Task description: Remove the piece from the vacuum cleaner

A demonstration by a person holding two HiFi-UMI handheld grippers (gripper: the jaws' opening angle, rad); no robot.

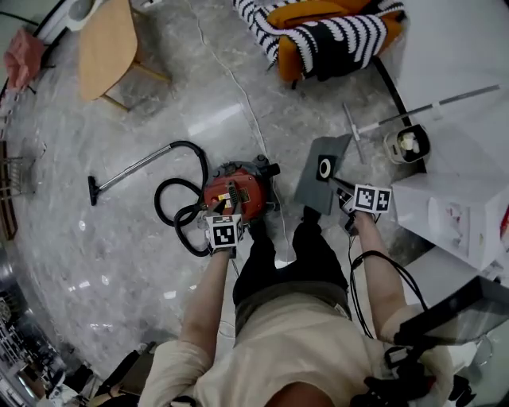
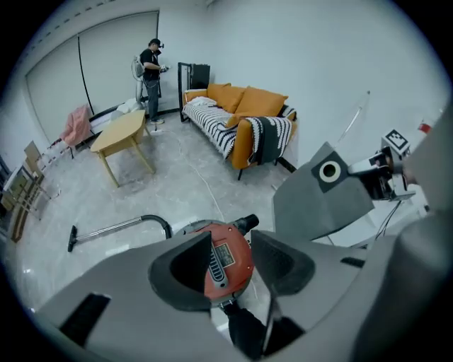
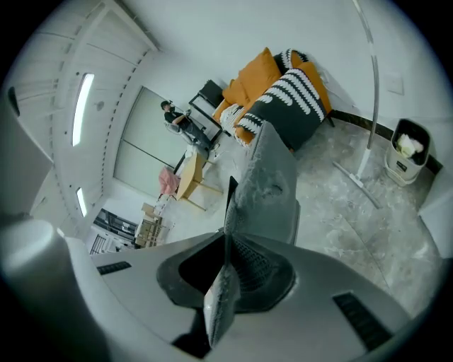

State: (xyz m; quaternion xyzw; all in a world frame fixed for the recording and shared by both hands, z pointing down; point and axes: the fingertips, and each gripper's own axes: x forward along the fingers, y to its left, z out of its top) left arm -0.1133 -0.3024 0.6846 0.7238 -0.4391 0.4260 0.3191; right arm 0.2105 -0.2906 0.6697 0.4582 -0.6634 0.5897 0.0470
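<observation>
Where gripped by edge, grey dust bag [image 1: 320,181] is pinched between closed jaws of right gripper [image 1: 340,189]; bag is held in air, apart from red vacuum cleaner [image 1: 238,187] and to its right in head view. White ring collar [image 1: 325,168] is seen on bag face. Left gripper [image 1: 230,203]: jaws are parted, nothing is held; cleaner is seen through gap, on marble floor [image 1: 119,262] below. Black hose [image 1: 176,200] is looped at cleaner's left; wand [image 1: 131,170] is laid further left. Orange sofa [image 1: 318,16] and wooden table [image 1: 107,44] are noted beyond.
</observation>
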